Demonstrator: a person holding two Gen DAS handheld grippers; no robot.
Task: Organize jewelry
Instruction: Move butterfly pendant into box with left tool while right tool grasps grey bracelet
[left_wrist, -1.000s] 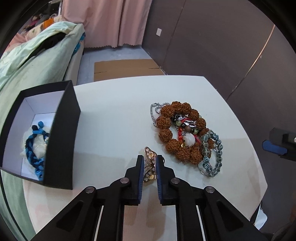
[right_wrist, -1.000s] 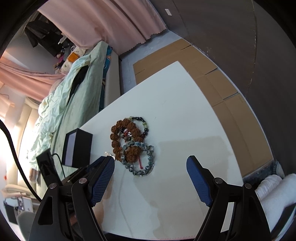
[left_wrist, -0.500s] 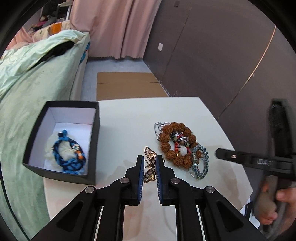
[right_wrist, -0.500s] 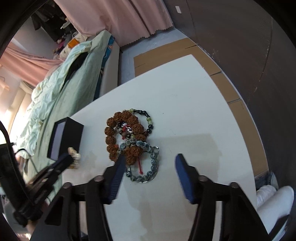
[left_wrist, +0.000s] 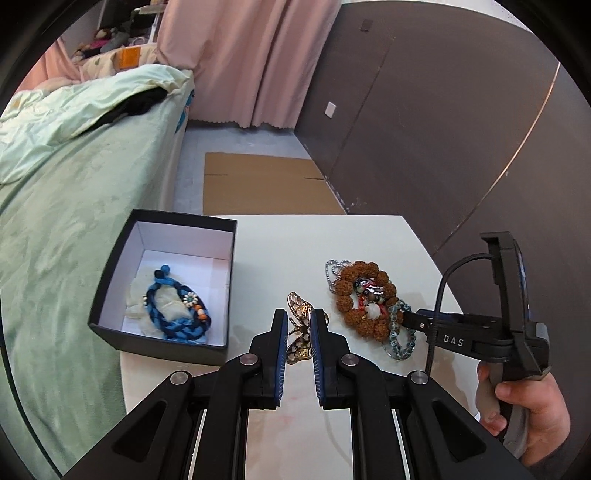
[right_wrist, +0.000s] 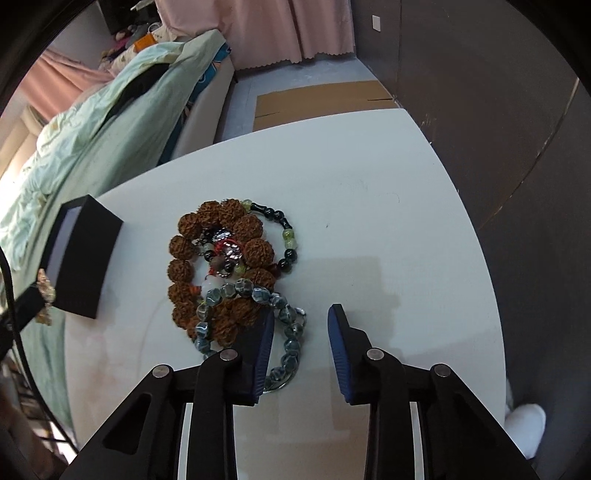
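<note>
Beside a bed (left_wrist: 74, 184) draped in pale green bedding, a white worktop (left_wrist: 280, 251) carries a black box (left_wrist: 162, 291) and a heap of jewelry. A gold butterfly brooch (left_wrist: 298, 325) is clamped between the fingers of the left gripper (left_wrist: 298, 325) and is held above the worktop, between the box and the heap. The box stands open at the left edge of the worktop, with a blue braided bracelet (left_wrist: 177, 314) already lying inside on pale wadding.

The step in hand is judged to be the carrying of the brooch to the box. A sweep to the left over the near wall of the box is called for next, then a parting of the fingers so that the brooch is dropped beside the blue bracelet.

The right gripper (right_wrist: 301, 347) is held low over the near side of the heap, fingers well apart, with the left finger (right_wrist: 264, 343) set over a blue-grey bead bracelet (right_wrist: 258, 317). That bracelet lies partly over a brown seed-bead bracelet (right_wrist: 221, 266), so a tangled lift is a risk. The right hand (left_wrist: 524, 413) is seen wrapped round the handle, and the gripper is pointed in from the right.
</note>
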